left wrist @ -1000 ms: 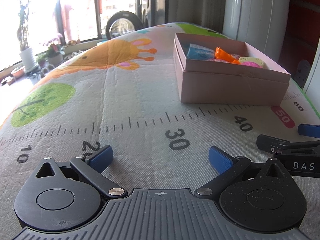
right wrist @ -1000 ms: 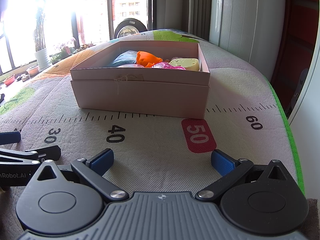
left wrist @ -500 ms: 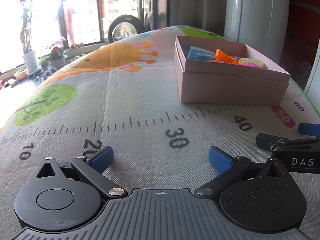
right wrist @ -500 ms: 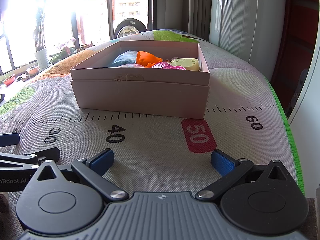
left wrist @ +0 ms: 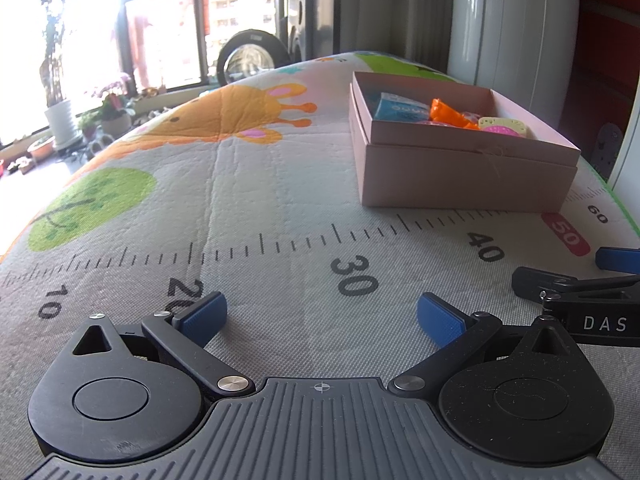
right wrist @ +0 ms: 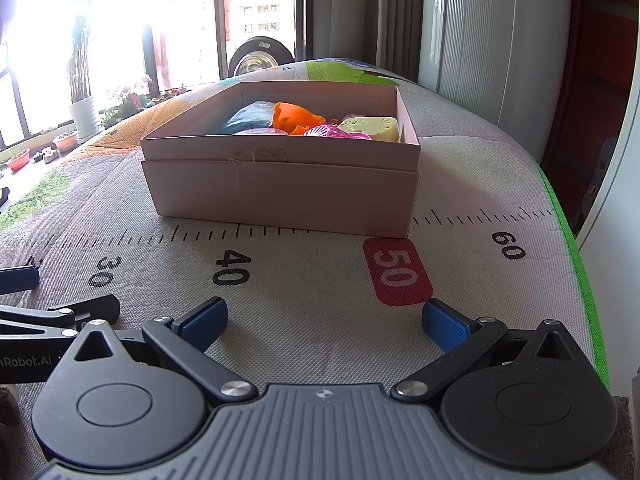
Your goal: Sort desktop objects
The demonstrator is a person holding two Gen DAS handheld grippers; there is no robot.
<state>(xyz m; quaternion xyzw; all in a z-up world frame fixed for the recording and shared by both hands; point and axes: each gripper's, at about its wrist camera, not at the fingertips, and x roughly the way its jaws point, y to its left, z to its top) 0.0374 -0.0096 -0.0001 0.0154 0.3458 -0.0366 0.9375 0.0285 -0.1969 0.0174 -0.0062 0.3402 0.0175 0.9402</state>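
Nearest the cameras, both grippers sat low over the play mat [left wrist: 280, 184], side by side. The left gripper [left wrist: 322, 318] had its jaws spread wide with nothing between them, the blue pads [left wrist: 202, 316] hovering just above the mat near the printed "20" and "30" marks. The right gripper [right wrist: 324, 320] was the same: jaws spread, empty, its pads [right wrist: 446, 326] close to the red "50" label [right wrist: 396, 272]. Each gripper showed at the edge of the other's view, just beside it.

Beyond the jaws ran the ruler scale [right wrist: 240, 234] printed across the mat, numbered from 10 to 60. Just past that scale stood the pink box [right wrist: 280, 196], open at the top, resting flat on the mat and well apart from both grippers. Inside it lay the sorted things: a blue packet [left wrist: 396, 108] toward the left wall, an orange item [right wrist: 292, 116] in the middle, a pink plastic piece [right wrist: 324, 132] and a pale yellow perforated piece [right wrist: 372, 128] toward the right wall. They lay bunched together, touching.

Farther off, the mat carried a green tree print [left wrist: 92, 204] and an orange giraffe print [left wrist: 224, 120]. Behind it were a washing machine door [right wrist: 260, 58], potted plants [right wrist: 84, 108] by the bright windows, and grey curtains [right wrist: 384, 12].
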